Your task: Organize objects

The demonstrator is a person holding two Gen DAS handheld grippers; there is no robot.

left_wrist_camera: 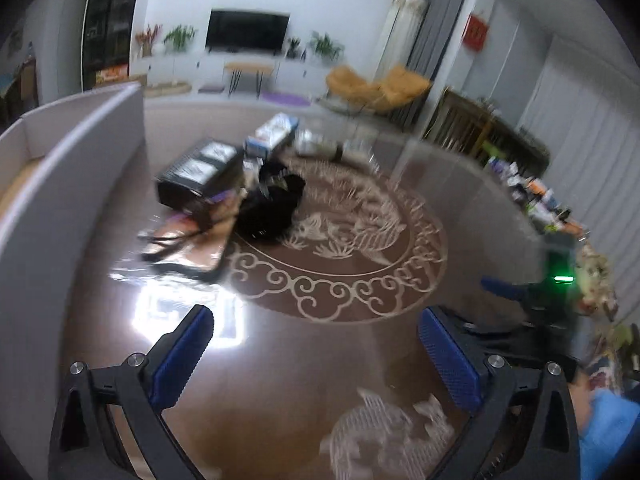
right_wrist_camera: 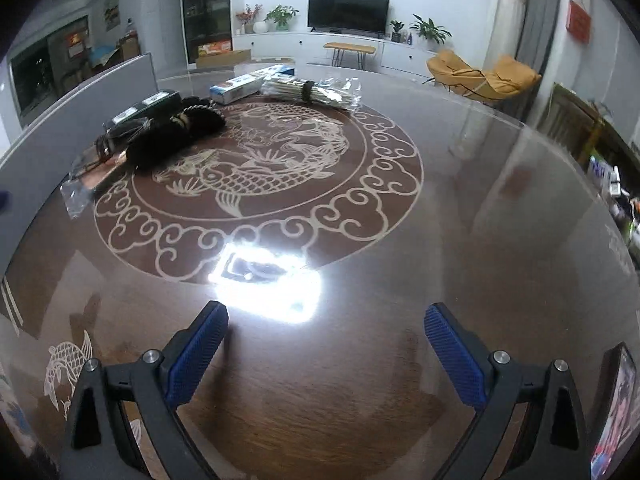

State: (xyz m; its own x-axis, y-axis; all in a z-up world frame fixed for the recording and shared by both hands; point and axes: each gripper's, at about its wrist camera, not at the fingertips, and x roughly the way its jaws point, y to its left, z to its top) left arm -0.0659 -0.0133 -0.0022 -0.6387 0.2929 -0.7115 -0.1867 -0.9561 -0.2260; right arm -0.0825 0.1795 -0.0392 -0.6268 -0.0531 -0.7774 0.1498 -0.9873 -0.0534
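Glossy brown desk [right_wrist_camera: 360, 360] with a pale carp-and-cloud inlay lies under both tongs, the left tongs [left_wrist_camera: 316, 344] and right tongs [right_wrist_camera: 326, 336] each spread wide, holding nothing, hovering above bare glass. Farther out sit a black fringed tassel bundle [right_wrist_camera: 176, 136], a black box [right_wrist_camera: 148, 106], a blue-white carton [right_wrist_camera: 244, 86] and a wrapped stick bundle [right_wrist_camera: 312, 92], all beside a grey open box [left_wrist_camera: 72, 152] at the left edge.

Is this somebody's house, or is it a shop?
Most likely a home's living room. A TV hangs on the wall above a low white cabinet with potted plants, and a yellow lounge chair sits beyond the glossy table.
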